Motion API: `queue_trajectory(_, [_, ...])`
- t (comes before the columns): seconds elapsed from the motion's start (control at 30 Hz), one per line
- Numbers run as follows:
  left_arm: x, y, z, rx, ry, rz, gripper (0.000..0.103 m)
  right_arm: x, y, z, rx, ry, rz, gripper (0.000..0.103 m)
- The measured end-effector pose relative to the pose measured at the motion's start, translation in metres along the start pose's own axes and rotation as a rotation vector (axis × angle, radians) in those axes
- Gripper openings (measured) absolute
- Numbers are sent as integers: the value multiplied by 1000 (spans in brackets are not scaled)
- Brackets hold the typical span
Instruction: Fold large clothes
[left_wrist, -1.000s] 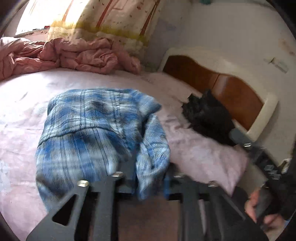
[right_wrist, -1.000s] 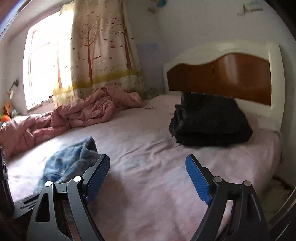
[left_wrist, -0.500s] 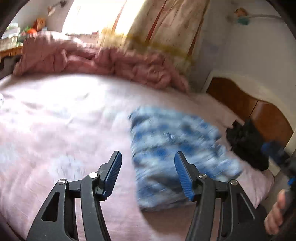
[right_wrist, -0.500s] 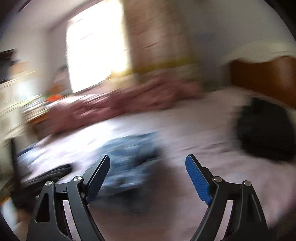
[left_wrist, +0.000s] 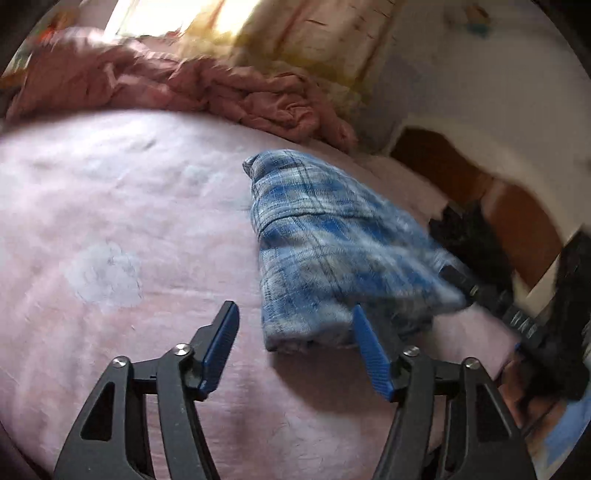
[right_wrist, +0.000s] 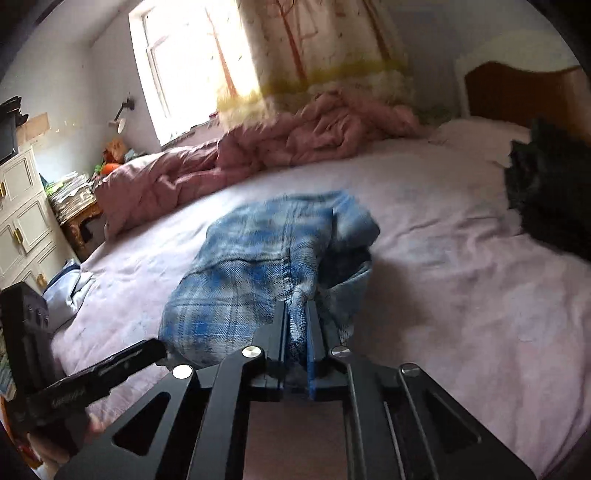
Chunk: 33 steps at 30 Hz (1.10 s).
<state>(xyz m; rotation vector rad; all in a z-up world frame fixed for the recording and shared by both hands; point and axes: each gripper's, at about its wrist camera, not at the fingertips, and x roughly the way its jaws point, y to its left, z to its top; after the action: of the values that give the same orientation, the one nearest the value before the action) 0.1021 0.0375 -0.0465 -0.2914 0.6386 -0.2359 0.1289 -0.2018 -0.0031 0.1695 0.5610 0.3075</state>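
Left wrist: our left gripper (left_wrist: 291, 347), clamped on the plaid shirt (left_wrist: 332, 251) a second ago, now gapes empty just beside its near edge on the bed (left_wrist: 110, 206). Right wrist: our right gripper (right_wrist: 297, 328), open before, now pinches the shirt (right_wrist: 258, 258); handover done, next fold likely.

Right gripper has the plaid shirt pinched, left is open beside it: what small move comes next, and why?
Probably close the left gripper on the near edge of the plaid shirt: its jaws stand open at that hem, while the right gripper is clamped on a fold, so one side lacks a hold.
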Motion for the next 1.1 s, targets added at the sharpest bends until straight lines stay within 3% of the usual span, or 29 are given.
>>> queue_trajectory(0.07, [7, 1, 0, -11, 15, 26, 65, -9, 0, 1, 4, -23, -14, 8])
queue_trajectory(0.17, [6, 17, 4, -126, 0, -63, 65, -8, 3, -3, -4, 10, -26, 8])
queue_trajectory(0.23, [5, 24, 10, -172, -4, -125, 65, 1, 4, -15, -33, 42, -90, 8])
queue_trajectory(0.3, [13, 30, 16, -190, 34, -85, 63, 4, 9, -17, -71, 44, -145, 9])
queue_trajectory(0.4, [21, 28, 15, -144, 61, -73, 63, -7, 18, -12, -135, -27, -193, 21])
queue_trajectory(0.5, [23, 15, 9, -85, 88, -82, 63, -17, 22, -1, -139, -79, -158, 28])
queue_trajectory(0.57, [29, 9, 4, -84, 129, -101, 63, -18, 19, 8, -97, -86, -133, 48])
queue_trajectory(0.63, [28, 8, 1, -107, 121, -99, 63, -15, 9, 20, -15, -78, -64, 56])
queue_trajectory(0.8, [-7, -1, 10, -70, -26, -135, 64, 19, -5, 51, 36, 41, 27, 56])
queue_trajectory(0.87, [-9, -6, 21, -49, -37, -93, 65, 38, -12, 58, 54, 92, 73, 56])
queue_trajectory(0.93, [2, -10, 29, -16, 3, -5, 63, 53, -17, 61, 75, 121, 96, 56])
queue_trajectory(1.0, [13, -15, 30, 36, 28, 33, 63, 68, -19, 62, 61, 146, 96, 49])
queue_trajectory(1.07, [17, -19, 26, 62, 25, 56, 64, 74, -17, 62, 33, 134, 72, 10])
queue_trajectory(1.1, [20, -18, 24, 54, 32, 49, 64, 74, -16, 62, 15, 118, 71, 2])
